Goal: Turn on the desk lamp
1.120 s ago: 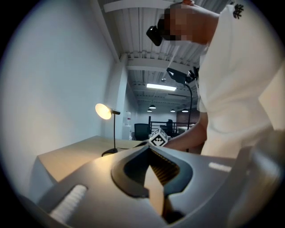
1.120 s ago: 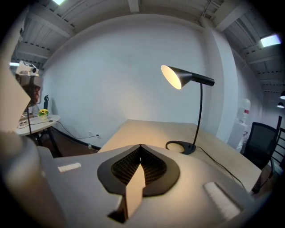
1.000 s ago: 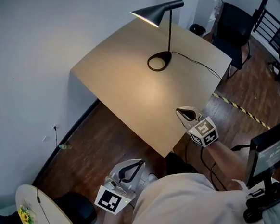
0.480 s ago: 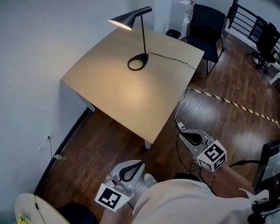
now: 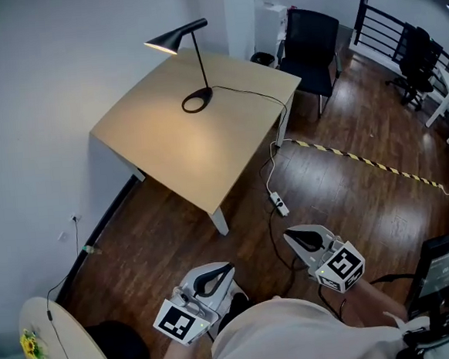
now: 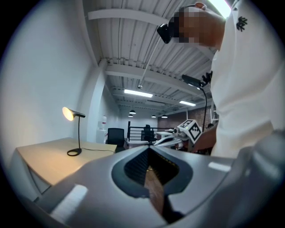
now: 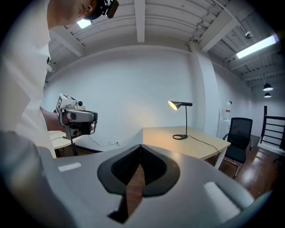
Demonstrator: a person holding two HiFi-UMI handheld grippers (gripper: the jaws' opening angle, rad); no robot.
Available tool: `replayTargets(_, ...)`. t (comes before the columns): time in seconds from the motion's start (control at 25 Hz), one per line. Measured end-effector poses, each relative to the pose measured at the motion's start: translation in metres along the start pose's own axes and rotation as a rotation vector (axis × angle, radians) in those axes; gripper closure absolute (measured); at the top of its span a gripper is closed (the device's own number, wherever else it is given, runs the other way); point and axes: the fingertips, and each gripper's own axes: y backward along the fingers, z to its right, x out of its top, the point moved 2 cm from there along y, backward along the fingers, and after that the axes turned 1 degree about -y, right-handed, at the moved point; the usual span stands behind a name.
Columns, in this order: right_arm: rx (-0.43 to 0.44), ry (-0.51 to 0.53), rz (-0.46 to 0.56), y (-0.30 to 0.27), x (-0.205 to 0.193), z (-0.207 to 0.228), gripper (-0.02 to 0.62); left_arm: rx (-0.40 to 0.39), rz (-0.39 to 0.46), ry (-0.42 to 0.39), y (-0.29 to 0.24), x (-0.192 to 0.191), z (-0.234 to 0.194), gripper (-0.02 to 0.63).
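The black desk lamp [image 5: 196,101] stands lit at the far side of the light wooden table [image 5: 168,152], its shade [image 5: 167,40] glowing and its cord running off to the right. The lamp [image 6: 73,133] is also small and far off in the left gripper view, and the lamp [image 7: 181,120] likewise in the right gripper view. My left gripper [image 5: 227,269] is shut on nothing, low beside my body over the floor. My right gripper [image 5: 289,235] is also shut and empty, well short of the table.
A black chair [image 5: 310,40] stands behind the table's right corner. A power strip [image 5: 277,203] and cable lie on the wooden floor. Yellow-black tape [image 5: 362,160] crosses the floor. A round white table [image 5: 67,342] is at bottom left, a monitor [image 5: 447,254] at right.
The view has backed away from the table. The right gripper, earlier over the table's near edge, now hangs over the floor well clear of it. The lamp stays lit.
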Motion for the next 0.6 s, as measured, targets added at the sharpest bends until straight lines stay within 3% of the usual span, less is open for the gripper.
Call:
replayTargets(0.32,0.025,-0.037,0.043,0.093,-0.032,-0.03,0.591,0.03,-0.074,0.031,0.009,-0.017,0.1,0.591)
replayTargets(0.6,-0.035,-0.054,0.094,0.127,-0.018,-0.045,0.57,-0.033,-0.084,0.011,0.014,-0.009,0.124,0.591)
